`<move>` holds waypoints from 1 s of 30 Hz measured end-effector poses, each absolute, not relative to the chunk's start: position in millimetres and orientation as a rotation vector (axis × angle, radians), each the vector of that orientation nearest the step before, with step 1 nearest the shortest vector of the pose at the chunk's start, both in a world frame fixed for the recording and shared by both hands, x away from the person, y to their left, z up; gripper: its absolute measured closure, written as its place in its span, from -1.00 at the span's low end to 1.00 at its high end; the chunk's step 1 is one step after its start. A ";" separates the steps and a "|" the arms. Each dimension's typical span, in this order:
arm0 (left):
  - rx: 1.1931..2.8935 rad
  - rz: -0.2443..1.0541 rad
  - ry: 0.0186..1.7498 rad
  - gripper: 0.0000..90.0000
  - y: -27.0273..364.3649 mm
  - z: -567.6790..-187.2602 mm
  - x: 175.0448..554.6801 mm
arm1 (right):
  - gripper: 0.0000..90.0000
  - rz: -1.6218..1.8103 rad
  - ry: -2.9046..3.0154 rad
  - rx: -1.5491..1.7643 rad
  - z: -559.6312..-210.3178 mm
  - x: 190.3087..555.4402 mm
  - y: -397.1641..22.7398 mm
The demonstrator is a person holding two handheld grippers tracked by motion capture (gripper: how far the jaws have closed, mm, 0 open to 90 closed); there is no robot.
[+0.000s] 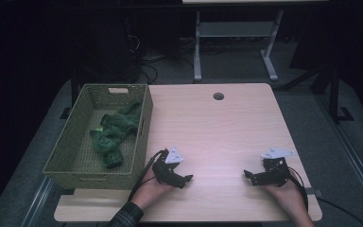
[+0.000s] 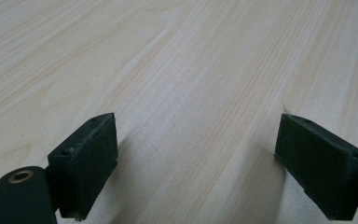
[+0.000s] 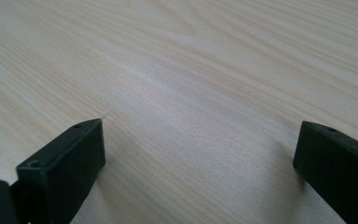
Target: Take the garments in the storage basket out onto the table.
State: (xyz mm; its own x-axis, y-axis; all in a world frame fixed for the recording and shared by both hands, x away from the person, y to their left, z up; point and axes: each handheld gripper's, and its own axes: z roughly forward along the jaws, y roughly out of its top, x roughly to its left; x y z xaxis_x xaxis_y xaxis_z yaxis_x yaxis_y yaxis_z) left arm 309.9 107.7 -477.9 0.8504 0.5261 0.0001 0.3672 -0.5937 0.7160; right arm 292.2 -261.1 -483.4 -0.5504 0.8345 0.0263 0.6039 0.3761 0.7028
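Both grippers, left (image 1: 185, 180) and right (image 1: 248, 176), rest agape on the table (image 1: 217, 127); I'd swing left over the basket (image 1: 144, 123) and pinch the green cloth (image 1: 113, 135) mid-bunch.

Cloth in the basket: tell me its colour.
Dark green; the cloth shows best in the high view, inside the woven basket.

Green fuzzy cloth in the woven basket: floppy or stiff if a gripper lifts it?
The green fuzzy cloth lies crumpled in loose folds, so it probably drapes and sags when lifted. Its plush surface likely grips pads well. It looks light; the olive woven basket probably stays put.
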 end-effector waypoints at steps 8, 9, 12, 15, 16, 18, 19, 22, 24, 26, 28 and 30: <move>2.270 0.272 0.644 -0.73 107.5 -478.0 310.0 | -0.96 0.967 2.308 1.260 -483.4 292.2 -261.0; 2.269 0.273 0.645 -0.73 107.5 -478.1 309.9 | -0.96 0.967 2.308 1.259 -483.4 292.2 -261.1; 2.270 0.270 0.640 -0.73 107.5 -477.9 310.2 | -0.96 0.967 2.308 1.260 -483.4 292.2 -261.1; 2.276 0.261 0.627 -0.72 108.3 -477.4 310.9 | -0.96 0.965 2.305 1.261 -483.4 291.9 -261.0; 2.275 0.261 0.630 -0.71 108.5 -477.3 311.2 | -0.96 0.964 2.305 1.263 -483.3 291.8 -260.9; 2.271 0.256 0.641 -0.71 107.9 -476.8 311.5 | -0.96 0.963 2.304 1.262 -483.4 291.8 -261.0; 2.279 0.253 0.640 -0.71 107.7 -476.1 311.8 | -0.96 0.963 2.303 1.263 -483.4 291.7 -260.9; 2.271 0.245 0.652 -0.71 108.8 -475.7 312.9 | -0.96 0.963 2.304 1.268 -483.3 291.5 -260.8; 2.274 0.237 0.655 -0.71 109.3 -474.8 313.8 | -0.96 0.963 2.304 1.269 -483.3 291.4 -260.7; 2.265 0.234 0.659 -0.71 109.7 -473.1 314.1 | -0.96 0.963 2.304 1.268 -483.3 291.4 -260.8; 2.250 0.222 0.662 -0.71 110.4 -470.4 314.2 | -0.96 0.963 2.305 1.269 -483.3 291.4 -260.8; 2.238 0.218 0.663 -0.71 111.4 -467.1 314.1 | -0.96 0.964 2.305 1.268 -483.3 291.4 -260.7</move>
